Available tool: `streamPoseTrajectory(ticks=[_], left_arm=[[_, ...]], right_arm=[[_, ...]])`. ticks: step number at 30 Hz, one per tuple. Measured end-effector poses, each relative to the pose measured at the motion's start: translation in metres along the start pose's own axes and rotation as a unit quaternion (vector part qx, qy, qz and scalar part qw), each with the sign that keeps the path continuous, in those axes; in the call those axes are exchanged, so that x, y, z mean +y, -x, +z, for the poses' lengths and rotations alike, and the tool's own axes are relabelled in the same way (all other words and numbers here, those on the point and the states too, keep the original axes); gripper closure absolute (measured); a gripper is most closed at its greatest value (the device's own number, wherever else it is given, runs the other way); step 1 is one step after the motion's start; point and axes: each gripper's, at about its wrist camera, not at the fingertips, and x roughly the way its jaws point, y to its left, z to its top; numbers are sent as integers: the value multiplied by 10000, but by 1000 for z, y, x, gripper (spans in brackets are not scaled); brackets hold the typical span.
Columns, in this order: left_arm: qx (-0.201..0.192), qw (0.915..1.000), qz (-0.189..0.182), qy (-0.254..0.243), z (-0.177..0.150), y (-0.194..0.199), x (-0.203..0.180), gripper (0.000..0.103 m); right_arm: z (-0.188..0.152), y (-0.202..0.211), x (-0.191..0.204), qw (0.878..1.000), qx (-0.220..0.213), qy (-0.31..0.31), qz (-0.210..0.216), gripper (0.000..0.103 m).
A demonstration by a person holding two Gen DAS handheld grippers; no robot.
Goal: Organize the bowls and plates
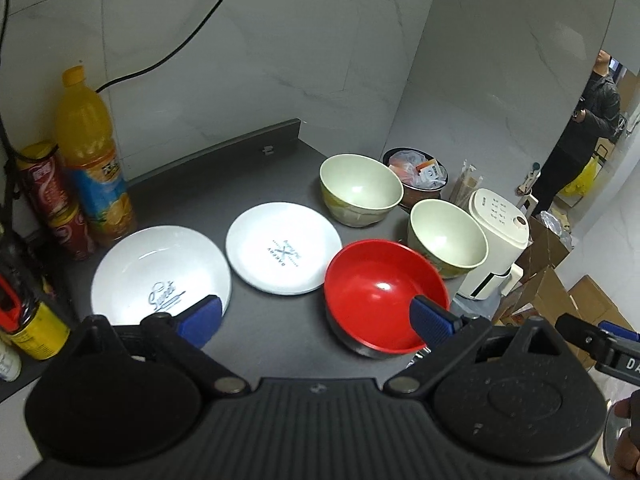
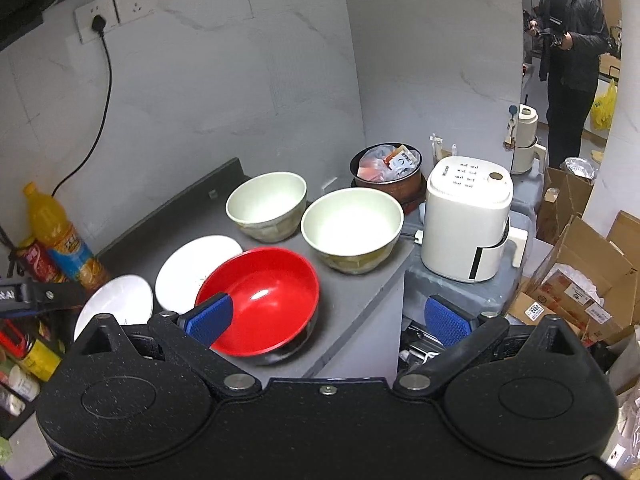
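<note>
I have both claws spread wide and holding nothing, hovering over the near edge of the counter (image 1: pixel 276 332) so I can size up the crockery before committing. In the left wrist view, the left claw (image 1: pixel 316 318) looks over the two white plates (image 1: pixel 160 272) (image 1: pixel 282 252) at 10 and 12 o'clock, lying flat side by side, ready to stack. The red bowl (image 2: pixel 260 300) sits nearest the right claw (image 2: pixel 328 318), its rim at 11 o'clock in the right wrist view, with both cream bowls (image 2: pixel 266 204) (image 2: pixel 352 228) just behind, upright, so nesting looks easy.
</note>
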Motion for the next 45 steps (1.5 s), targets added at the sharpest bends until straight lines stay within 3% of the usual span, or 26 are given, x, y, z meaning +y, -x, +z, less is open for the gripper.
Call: streamPoseTrajectory(ticks=[15, 26, 29, 32, 36, 45], left_arm=[[-137, 9995, 109, 253, 48, -68, -57, 6], [84, 9979, 401, 495, 75, -139, -97, 14], [175, 9973, 431, 569, 79, -157, -102, 18], [321, 9966, 432, 616, 85, -177, -106, 31], [479, 9957, 391, 687, 87, -204, -109, 40], [935, 9914, 310, 862, 88, -260, -115, 51]], right_arm=[[57, -82, -48, 9976, 219, 178, 630, 0], [78, -148, -78, 9923, 585, 443, 996, 6], [81, -166, -85, 9906, 709, 482, 1062, 10], [83, -185, -90, 9895, 830, 557, 1046, 17], [84, -212, -98, 9880, 1027, 519, 1033, 24], [87, -261, -106, 9844, 1423, 419, 949, 38]])
